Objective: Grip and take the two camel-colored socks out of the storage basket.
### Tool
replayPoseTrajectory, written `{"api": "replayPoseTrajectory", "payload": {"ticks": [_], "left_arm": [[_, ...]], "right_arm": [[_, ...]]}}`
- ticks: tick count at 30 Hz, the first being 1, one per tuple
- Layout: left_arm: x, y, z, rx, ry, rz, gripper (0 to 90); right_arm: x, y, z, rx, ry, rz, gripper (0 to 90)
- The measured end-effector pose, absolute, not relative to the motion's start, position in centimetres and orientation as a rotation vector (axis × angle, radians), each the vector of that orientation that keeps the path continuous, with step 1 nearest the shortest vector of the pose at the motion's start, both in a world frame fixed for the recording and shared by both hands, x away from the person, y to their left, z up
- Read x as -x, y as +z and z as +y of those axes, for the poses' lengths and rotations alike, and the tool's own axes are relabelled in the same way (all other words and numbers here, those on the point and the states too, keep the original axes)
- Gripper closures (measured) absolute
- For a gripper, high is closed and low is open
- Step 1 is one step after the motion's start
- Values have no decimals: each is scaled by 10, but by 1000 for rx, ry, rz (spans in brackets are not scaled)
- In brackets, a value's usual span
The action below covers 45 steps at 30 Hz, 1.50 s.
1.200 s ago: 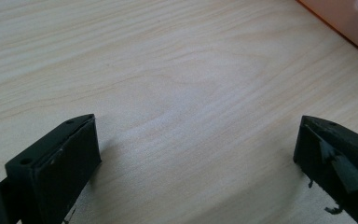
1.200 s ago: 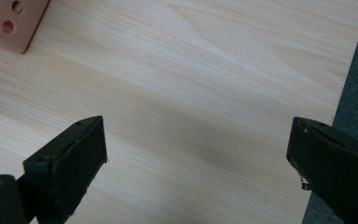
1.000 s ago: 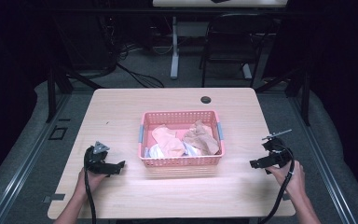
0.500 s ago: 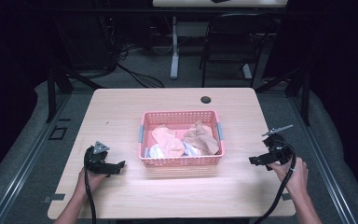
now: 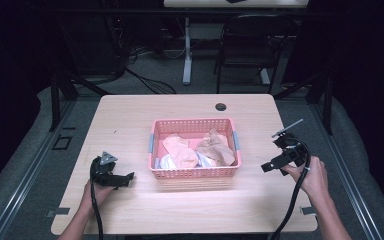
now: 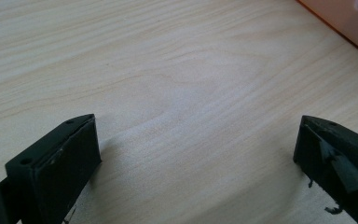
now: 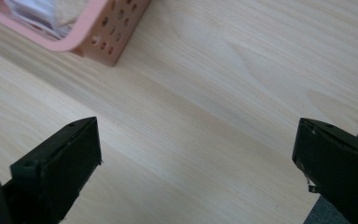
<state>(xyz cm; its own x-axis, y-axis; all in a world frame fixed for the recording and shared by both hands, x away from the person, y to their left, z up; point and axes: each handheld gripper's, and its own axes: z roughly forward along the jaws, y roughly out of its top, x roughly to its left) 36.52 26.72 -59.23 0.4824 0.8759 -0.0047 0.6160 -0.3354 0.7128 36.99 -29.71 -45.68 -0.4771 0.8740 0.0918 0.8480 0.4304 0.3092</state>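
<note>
Flanking a pink basket (image 5: 194, 172) on the worktop (image 5: 130, 115), both grippers stood with jaws wide apart and nothing between them.
The basket sat mid-worktop, holding crumpled peach and white cloths (image 5: 196, 151). The left gripper (image 5: 125, 179) rested low near its left side; the right gripper (image 5: 267, 166), whose jaws had just been opening, hovered off its right side, near the worktop's edge.

Pale wooden table (image 5: 130, 115) with a dark grommet hole (image 5: 220, 106), black chair (image 5: 252, 47) behind
</note>
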Motion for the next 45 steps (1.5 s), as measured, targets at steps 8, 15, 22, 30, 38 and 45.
{"api": "replayPoseTrajectory", "payload": {"ticks": [8,15,22,30,38,45], "left_arm": [[-365,-592,267,-2071,510,1226,0],[-365,-592,267,-2071,509,1226,0],[-365,-592,267,-2072,508,1226,0],[-365,-592,267,-2072,508,1225,0],[-366,-592,267,-2071,506,1227,0],[-366,-592,267,-2071,506,1227,0]], "right_arm": [[-381,-433,-266,-1482,459,2633,0],[-393,-416,-236,-1403,437,2666,0],[-405,-410,-210,-1354,402,2712,0],[-421,-407,-180,-1290,341,2776,8],[-435,-403,-151,-1230,298,2820,9],[-442,-403,-134,-1205,306,2836,9]]}}
